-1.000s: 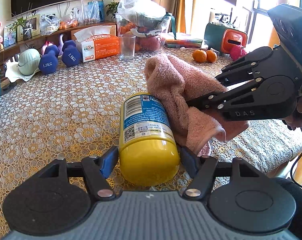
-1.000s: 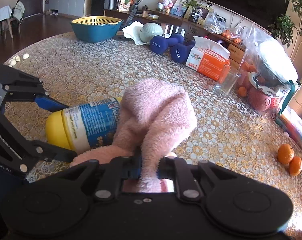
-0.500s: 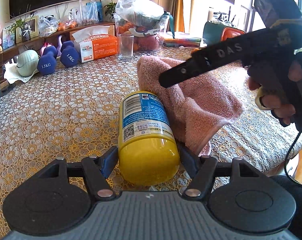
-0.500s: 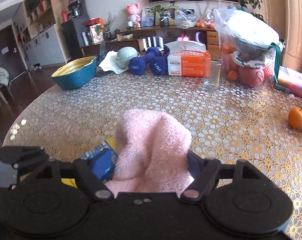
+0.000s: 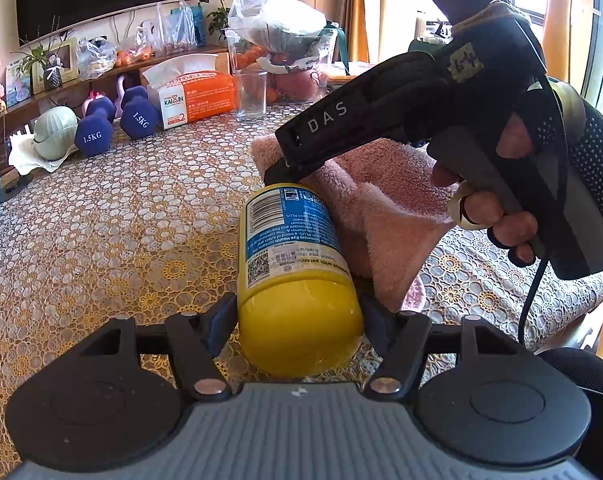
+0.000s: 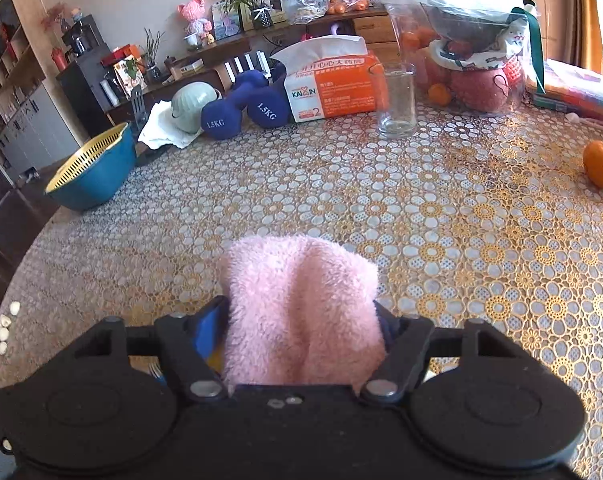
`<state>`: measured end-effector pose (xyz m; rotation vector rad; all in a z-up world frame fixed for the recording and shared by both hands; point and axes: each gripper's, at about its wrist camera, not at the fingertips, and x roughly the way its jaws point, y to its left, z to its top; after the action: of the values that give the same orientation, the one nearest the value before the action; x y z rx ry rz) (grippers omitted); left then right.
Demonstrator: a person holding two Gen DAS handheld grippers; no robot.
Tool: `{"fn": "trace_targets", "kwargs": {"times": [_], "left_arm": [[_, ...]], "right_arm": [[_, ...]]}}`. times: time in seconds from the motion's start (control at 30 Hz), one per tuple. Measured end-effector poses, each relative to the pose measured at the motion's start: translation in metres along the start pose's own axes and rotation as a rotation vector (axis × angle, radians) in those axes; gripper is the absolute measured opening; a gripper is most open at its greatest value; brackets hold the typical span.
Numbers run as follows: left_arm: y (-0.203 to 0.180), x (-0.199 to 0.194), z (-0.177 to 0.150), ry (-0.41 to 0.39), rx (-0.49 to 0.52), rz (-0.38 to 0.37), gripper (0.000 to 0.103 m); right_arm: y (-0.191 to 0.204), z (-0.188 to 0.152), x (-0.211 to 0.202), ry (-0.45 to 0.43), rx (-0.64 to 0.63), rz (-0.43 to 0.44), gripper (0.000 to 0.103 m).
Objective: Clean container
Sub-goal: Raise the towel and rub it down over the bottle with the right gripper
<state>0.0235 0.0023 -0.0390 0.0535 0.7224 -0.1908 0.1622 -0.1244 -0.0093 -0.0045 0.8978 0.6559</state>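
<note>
The left gripper (image 5: 299,312) is clamped on the yellow lid end of the bottle (image 5: 291,256), which lies on its side on the tablecloth (image 5: 121,232) and points straight ahead from the jaws; its jaws are closing tighter on it. Just right of the bottle and touching it lies the pink towel (image 5: 385,208). The right gripper (image 6: 301,320), held in a gloved hand (image 5: 513,184), comes in from the right over the towel, its tip at the bottle's far end. Its jaws are closing with the towel bunched between them, filling the gap, a bit of blue label just left. Ahead stand a glass (image 6: 395,100), tissue box (image 6: 333,84) and dumbbells (image 6: 241,108)
</note>
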Motion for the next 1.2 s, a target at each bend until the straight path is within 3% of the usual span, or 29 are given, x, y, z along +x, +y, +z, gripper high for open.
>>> {"fn": "trace_targets", "kwargs": {"times": [0.03,0.1,0.17,0.3,0.4,0.5,0.67,0.83,1.0,1.2], "left_arm": [[0.0,0.0,0.0,0.0,0.001,0.0,0.066],[0.0,0.0,0.0,-0.003,0.004,0.004,0.066],[-0.001,0.001,0.0,-0.004,0.005,0.01,0.065],[-0.007,-0.001,-0.001,-0.01,0.053,0.044,0.065],[-0.015,-0.003,-0.002,-0.016,0.114,0.069,0.065],[-0.025,-0.005,-0.003,-0.021,0.184,0.092,0.065],[-0.032,-0.004,-0.005,-0.01,0.205,0.101,0.065],[-0.032,-0.004,-0.004,0.0,0.199,0.099,0.065],[-0.033,-0.005,-0.004,-0.007,0.212,0.098,0.065],[-0.028,-0.006,-0.003,-0.011,0.198,0.08,0.064]], "right_arm": [[0.001,-0.001,0.0,-0.003,-0.007,-0.005,0.064],[0.002,-0.001,-0.001,0.01,-0.02,-0.016,0.04],[0.002,-0.002,-0.006,-0.001,-0.03,-0.015,0.03],[0.004,-0.003,-0.03,-0.051,-0.088,-0.01,0.021],[0.007,-0.004,-0.059,-0.095,-0.164,0.014,0.02],[0.014,-0.008,-0.088,-0.117,-0.248,0.109,0.02],[0.043,-0.024,-0.112,-0.086,-0.383,0.211,0.02],[0.067,-0.038,-0.107,-0.038,-0.444,0.276,0.02],[0.072,-0.047,-0.085,0.012,-0.467,0.26,0.019],[0.062,-0.036,-0.069,-0.002,-0.448,0.209,0.019]]}}
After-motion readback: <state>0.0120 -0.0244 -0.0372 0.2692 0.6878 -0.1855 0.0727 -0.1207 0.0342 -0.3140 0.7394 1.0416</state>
